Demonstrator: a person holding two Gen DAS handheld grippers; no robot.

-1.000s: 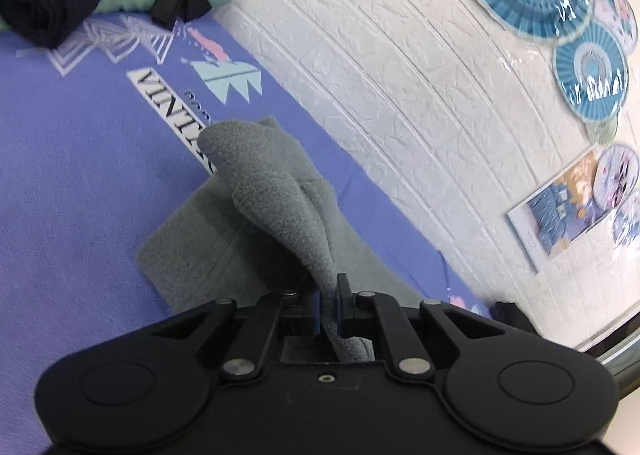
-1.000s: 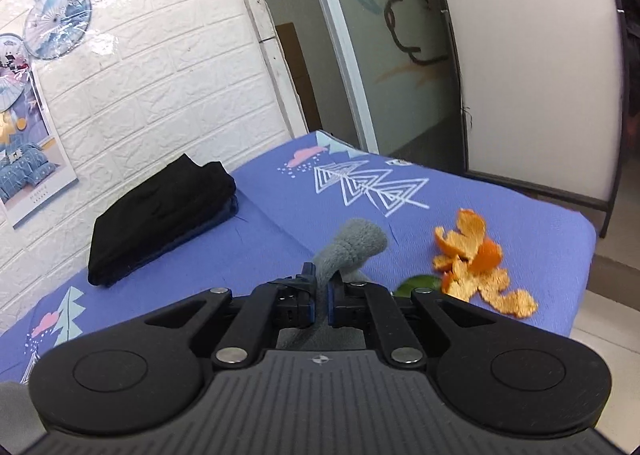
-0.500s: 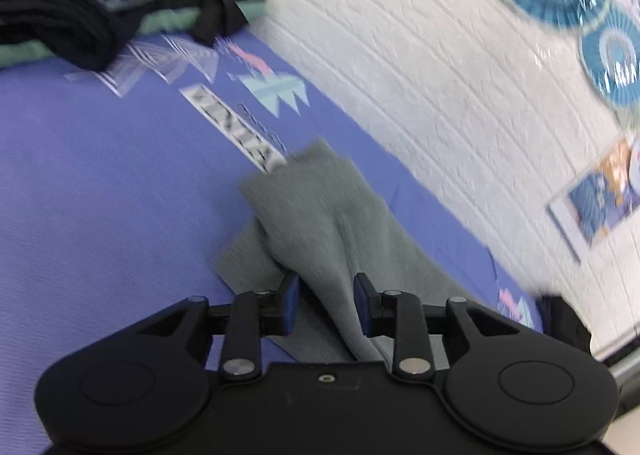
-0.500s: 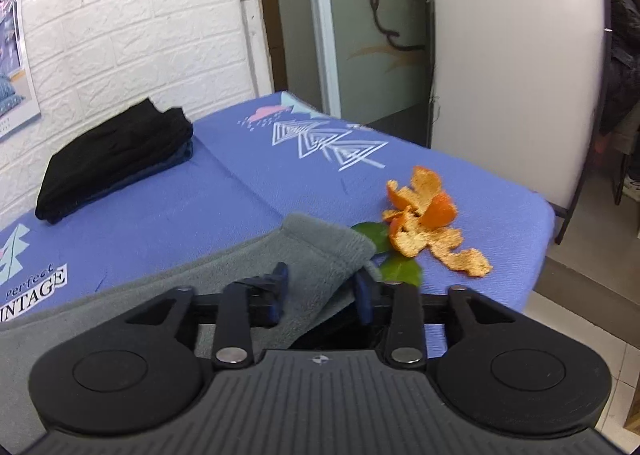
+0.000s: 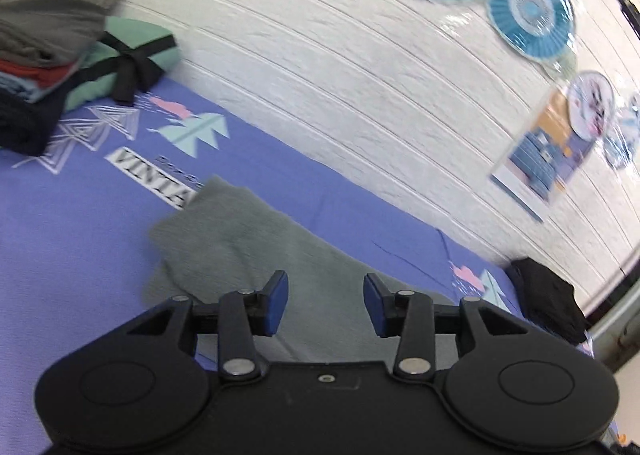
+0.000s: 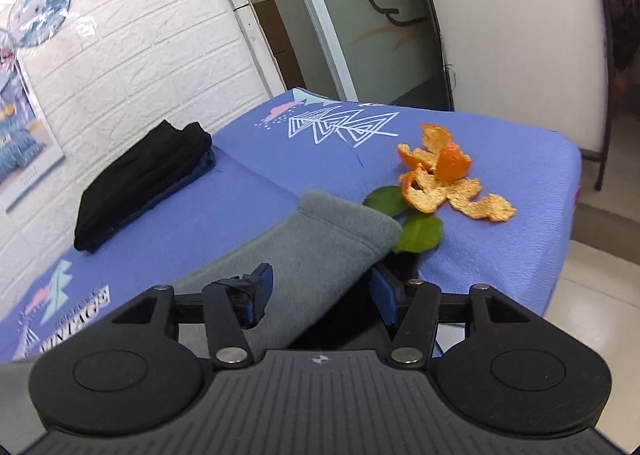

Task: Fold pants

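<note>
The grey fleece pants (image 5: pixel 256 243) lie folded lengthwise on the purple printed sheet (image 5: pixel 72 239). In the left wrist view one end lies ahead, near the "VINTAGE" print. My left gripper (image 5: pixel 326 305) is open and empty, just above the cloth. In the right wrist view the other end of the pants (image 6: pixel 332 239) lies flat with its hem beside green leaves. My right gripper (image 6: pixel 322 289) is open and empty, its fingers straddling that end without holding it.
A stack of folded clothes (image 5: pixel 52 55) sits at the far left by the white brick wall (image 5: pixel 360 87). A folded black garment (image 6: pixel 144 175) lies near the wall. Orange peel (image 6: pixel 444 179) and green leaves (image 6: pixel 416 231) lie near the bed's right edge.
Both grippers were shut on raised pinches of grey cloth one second ago. Both have opened and let go, and the pants have dropped flat onto the sheet.
</note>
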